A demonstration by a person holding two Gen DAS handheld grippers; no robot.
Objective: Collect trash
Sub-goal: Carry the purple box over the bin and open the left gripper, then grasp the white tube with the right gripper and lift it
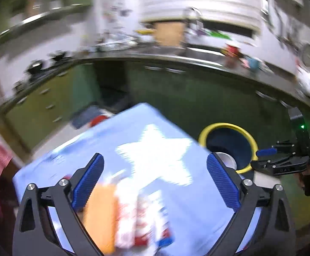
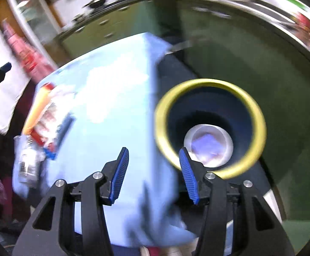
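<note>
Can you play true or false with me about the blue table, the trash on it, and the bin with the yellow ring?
1. The left gripper is open. True.
2. The bin has a red rim. False: its rim is yellow.
3. A white cup lies inside the bin. True.
4. The table cloth is green. False: it is light blue with a white star.
5. The snack wrapper is held in the right gripper. False: that gripper is open and empty, and the wrapper lies on the cloth.
6. A crushed clear bottle lies near the wrapper. True.
</note>
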